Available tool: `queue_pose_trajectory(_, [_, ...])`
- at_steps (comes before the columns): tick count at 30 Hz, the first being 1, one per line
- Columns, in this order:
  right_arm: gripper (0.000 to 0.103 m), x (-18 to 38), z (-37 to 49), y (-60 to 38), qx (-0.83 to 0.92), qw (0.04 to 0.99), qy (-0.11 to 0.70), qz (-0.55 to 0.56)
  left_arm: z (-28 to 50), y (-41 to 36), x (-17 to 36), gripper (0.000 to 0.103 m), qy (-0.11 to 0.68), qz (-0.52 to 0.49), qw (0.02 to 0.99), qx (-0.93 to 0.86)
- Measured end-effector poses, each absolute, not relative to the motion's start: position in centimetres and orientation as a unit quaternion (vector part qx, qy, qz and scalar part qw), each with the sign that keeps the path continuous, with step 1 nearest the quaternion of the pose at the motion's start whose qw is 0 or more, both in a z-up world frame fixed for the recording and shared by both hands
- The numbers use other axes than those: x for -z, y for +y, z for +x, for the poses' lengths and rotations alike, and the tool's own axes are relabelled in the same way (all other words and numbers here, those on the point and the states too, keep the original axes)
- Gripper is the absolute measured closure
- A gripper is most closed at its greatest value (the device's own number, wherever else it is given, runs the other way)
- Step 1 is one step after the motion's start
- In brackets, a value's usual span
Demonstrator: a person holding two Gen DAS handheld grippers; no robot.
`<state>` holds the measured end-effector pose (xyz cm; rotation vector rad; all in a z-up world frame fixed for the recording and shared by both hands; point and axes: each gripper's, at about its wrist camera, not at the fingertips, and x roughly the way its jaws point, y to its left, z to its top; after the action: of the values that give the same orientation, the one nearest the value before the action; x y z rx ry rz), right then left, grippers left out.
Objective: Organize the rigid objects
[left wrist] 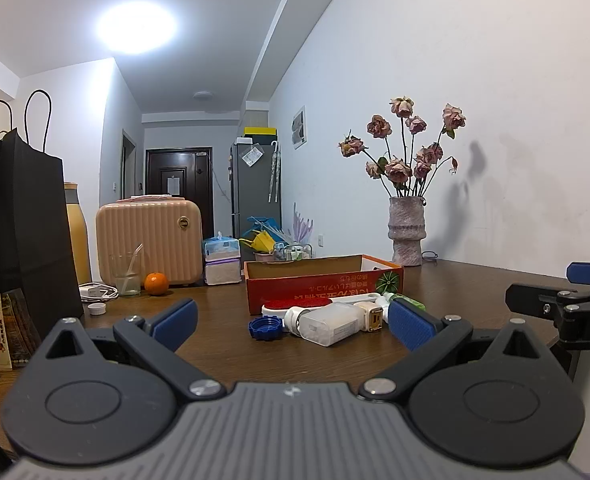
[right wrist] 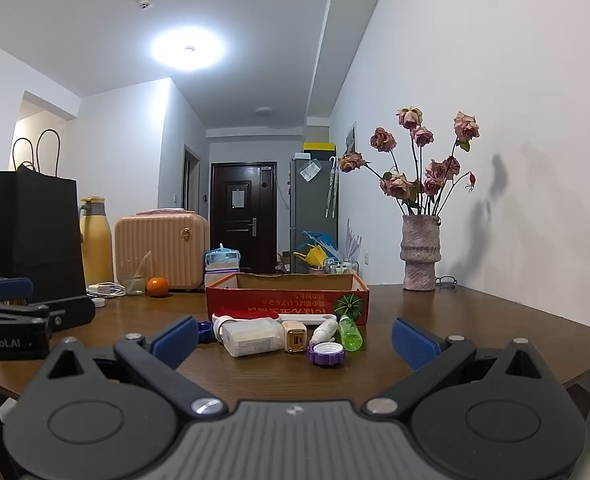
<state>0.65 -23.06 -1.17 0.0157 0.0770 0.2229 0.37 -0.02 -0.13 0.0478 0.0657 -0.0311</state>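
Clutter on table (right wrist: 475, 320): charger (right wrist: 251, 336), plug (right wrist: 294, 337), green bottle (right wrist: 349, 332), purple cap (right wrist: 326, 354), blue cap (left wrist: 266, 327), before red box (right wrist: 287, 302). Left gripper (left wrist: 291, 322) and right gripper (right wrist: 293, 338) both spread wide, empty.

**Counted on the brown wooden counter**

One red cardboard box (right wrist: 287, 300). Two scalloped screw caps: one blue (left wrist: 266, 328), one purple (right wrist: 326, 354). One white rectangular adapter (right wrist: 253, 337), one cream USB charger (right wrist: 294, 337), one green clear bottle (right wrist: 349, 333), one small white bottle (right wrist: 323, 330), perhaps more behind.
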Motion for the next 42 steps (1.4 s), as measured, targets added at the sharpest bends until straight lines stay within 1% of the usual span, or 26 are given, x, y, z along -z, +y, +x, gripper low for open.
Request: queue_pose_trajectory(42, [0.000, 1.11, 0.59, -23.47, -0.106, 0.993, 0.040, 0.017, 0.45, -0.17, 0.13, 0.000, 0.039, 0.025, 0.999, 0.014])
